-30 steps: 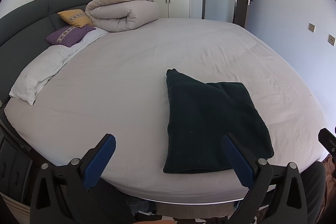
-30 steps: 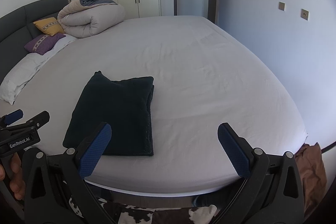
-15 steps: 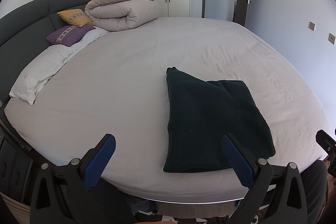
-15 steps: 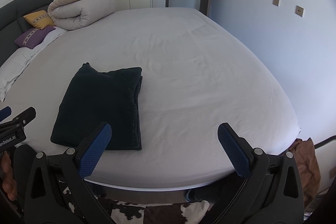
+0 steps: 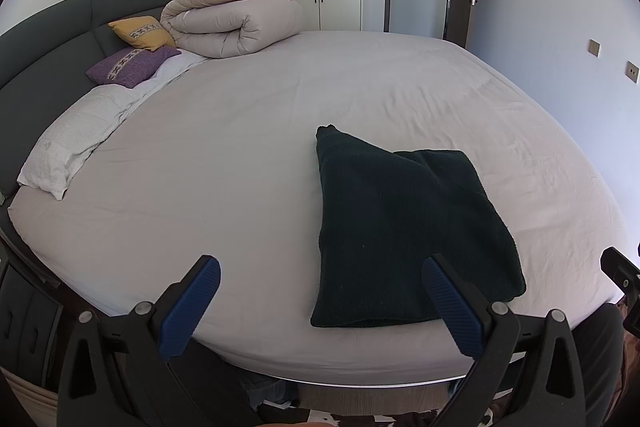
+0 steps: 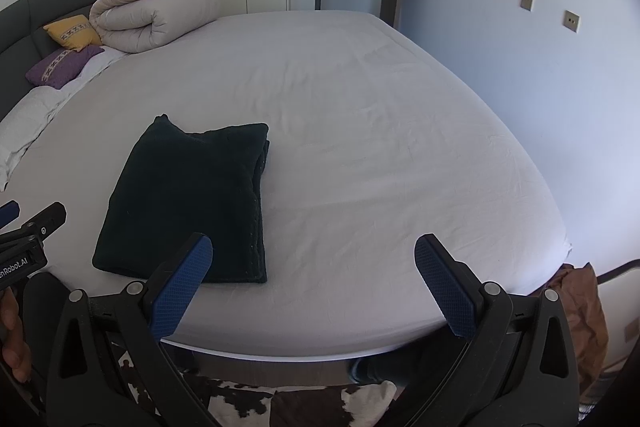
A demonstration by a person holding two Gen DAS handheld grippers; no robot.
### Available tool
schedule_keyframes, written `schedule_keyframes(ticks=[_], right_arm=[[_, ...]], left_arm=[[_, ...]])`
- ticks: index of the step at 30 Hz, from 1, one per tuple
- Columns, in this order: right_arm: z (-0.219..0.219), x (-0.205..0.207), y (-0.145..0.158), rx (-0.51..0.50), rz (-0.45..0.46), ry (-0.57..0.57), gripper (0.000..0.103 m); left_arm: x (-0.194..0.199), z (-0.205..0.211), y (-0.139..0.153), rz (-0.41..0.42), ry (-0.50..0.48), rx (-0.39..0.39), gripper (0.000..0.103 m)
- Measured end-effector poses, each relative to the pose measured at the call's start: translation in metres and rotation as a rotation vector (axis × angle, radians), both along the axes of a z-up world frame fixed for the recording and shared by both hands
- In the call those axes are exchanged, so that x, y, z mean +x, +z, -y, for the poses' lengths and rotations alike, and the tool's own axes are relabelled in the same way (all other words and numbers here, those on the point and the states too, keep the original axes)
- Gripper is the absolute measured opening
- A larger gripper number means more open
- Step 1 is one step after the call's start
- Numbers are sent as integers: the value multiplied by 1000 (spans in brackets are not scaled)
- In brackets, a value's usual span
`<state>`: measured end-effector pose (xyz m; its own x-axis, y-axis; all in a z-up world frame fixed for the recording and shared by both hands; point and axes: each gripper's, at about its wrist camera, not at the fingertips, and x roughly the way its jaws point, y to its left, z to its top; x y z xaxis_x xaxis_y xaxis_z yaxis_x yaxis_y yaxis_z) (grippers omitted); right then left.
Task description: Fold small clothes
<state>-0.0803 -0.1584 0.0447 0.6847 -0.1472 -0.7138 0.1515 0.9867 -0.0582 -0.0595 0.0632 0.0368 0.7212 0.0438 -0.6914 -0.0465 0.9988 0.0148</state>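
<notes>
Folding looks basically done: dark garment (image 5: 404,231) sits folded at lower right of the bed (image 5: 248,155), left gripper (image 5: 320,301) and right gripper (image 6: 312,281) both wide open and empty, so next probably grab another piece.

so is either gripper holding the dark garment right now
No, the folded dark garment lies flat on the bed, and both the left gripper and right gripper are open and clear of it.

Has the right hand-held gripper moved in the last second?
Yes. The right hand-held gripper swung right then partly back: the folded dark green garment sits left of its earlier spot.
</notes>
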Motion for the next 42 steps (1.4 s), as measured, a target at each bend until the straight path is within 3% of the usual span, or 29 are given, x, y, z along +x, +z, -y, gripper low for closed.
schedule_keyframes(ticks=[42], right_arm=[[-2,0,-4,9,-16,3,103]], left_arm=[[4,-8,-7,-27,-13,1,103]])
